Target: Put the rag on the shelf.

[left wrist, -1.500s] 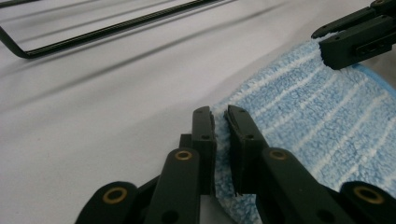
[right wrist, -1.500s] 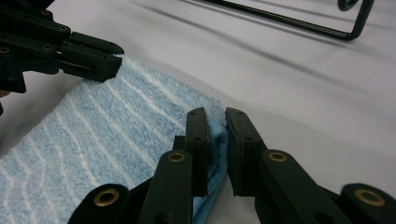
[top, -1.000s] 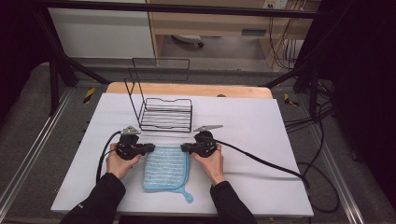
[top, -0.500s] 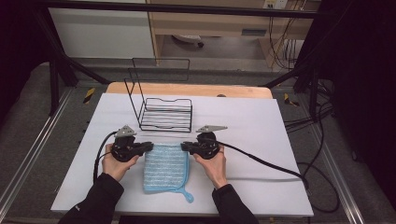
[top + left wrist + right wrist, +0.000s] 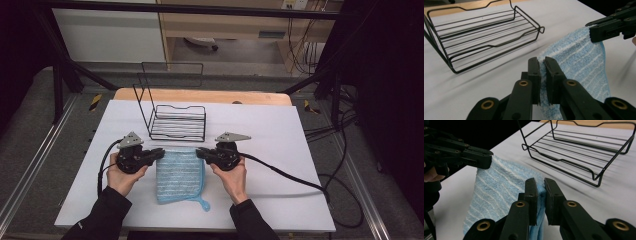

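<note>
White counter [image 5: 280, 150] under me, wire rack [image 5: 177, 122] just beyond both tools. I've got the blue cloth [image 5: 180, 172] stretched between them, left tool [image 5: 159, 153] and right tool [image 5: 200, 153] each clamped on a far corner, so it hangs flat for lifting.

Evenly lit from above on the white desk [image 5: 280, 150], dark all round it, with soft shadows under the rack [image 5: 486, 37], slight softness throughout, and near jaws blurred at the bottom of both gripper views.
</note>
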The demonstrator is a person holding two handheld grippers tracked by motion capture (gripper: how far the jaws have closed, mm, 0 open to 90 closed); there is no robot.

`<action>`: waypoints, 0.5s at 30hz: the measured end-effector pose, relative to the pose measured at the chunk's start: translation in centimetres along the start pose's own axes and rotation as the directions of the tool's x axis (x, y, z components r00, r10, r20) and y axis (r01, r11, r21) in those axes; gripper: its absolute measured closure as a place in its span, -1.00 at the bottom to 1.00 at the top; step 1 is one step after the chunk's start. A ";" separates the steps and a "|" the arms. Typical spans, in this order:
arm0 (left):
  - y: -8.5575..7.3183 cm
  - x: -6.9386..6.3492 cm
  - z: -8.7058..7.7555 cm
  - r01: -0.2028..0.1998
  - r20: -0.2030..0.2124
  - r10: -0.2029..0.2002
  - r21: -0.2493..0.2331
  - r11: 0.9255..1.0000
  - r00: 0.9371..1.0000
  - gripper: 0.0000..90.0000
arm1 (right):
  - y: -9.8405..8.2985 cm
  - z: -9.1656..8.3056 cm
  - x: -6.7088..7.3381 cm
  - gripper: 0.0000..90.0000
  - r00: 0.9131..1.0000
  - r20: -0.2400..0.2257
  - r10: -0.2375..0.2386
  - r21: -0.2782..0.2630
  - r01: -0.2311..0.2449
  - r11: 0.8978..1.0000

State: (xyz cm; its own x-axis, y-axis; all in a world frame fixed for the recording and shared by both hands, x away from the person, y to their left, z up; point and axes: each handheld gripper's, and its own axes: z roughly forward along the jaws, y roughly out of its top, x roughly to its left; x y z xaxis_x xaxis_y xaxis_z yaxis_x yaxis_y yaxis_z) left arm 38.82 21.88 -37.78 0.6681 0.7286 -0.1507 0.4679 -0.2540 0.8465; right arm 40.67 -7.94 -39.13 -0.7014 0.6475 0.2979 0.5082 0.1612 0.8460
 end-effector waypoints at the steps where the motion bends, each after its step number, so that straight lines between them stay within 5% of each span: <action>1: 0.1 -0.2 -0.2 -0.006 0.000 0.006 -0.005 1.000 1.000 0.85 | 0.1 -0.2 0.0 0.82 1.000 0.000 -0.006 -0.004 0.006 1.000; 15: 1.9 -2.0 -2.4 -0.041 -0.009 0.040 -0.118 0.992 0.999 0.85 | 2.0 -3.4 1.7 0.82 0.997 -0.003 -0.077 -0.110 0.076 0.991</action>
State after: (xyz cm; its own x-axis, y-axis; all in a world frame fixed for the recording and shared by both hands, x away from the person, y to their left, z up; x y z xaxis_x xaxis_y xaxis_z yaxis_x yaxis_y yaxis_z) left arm 37.00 21.49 -34.60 0.6810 0.7237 -0.1121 0.3689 -0.2068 0.9062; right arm 38.81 -9.04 -35.48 -0.7397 0.6311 0.2336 0.3957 0.1271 0.9096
